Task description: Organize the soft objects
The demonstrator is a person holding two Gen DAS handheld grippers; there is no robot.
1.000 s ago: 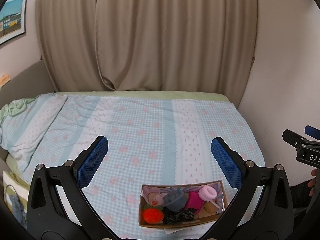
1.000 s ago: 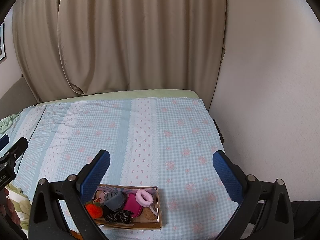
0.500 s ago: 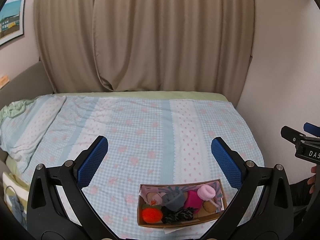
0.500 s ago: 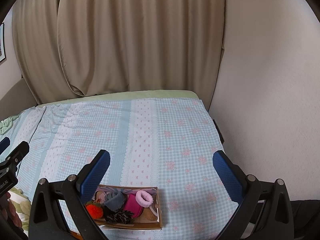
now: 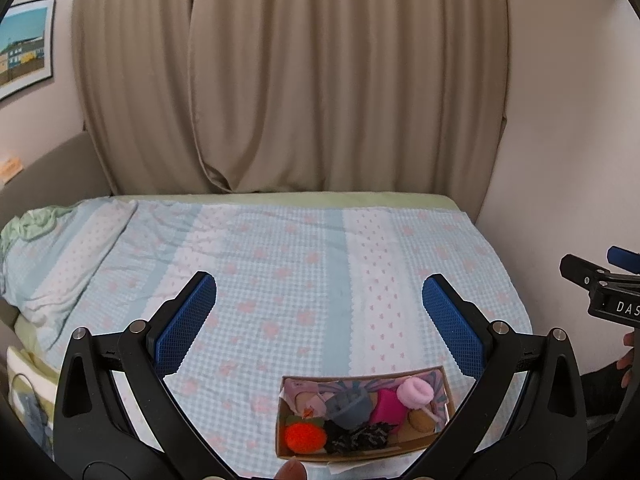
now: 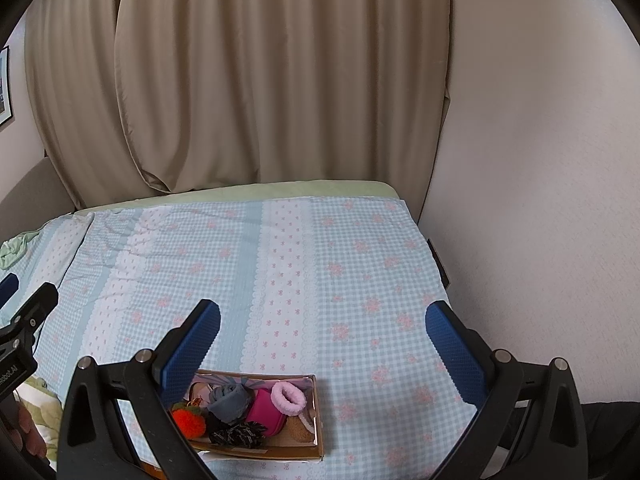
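Observation:
A shallow cardboard box sits near the front edge of the bed, also in the right wrist view. It holds an orange pompom, a grey rolled sock, a magenta piece, a pink scrunchie, a black-and-white scrunchie and a tan piece. My left gripper is open and empty, above and behind the box. My right gripper is open and empty, to the right of the box.
The bed has a light blue checked cover with pink flowers. Beige curtains hang behind it. A white wall runs along the bed's right side. A rumpled pillow lies at the left.
Both views have shifted only slightly; the box and its contents have not moved. Both grippers remain open.

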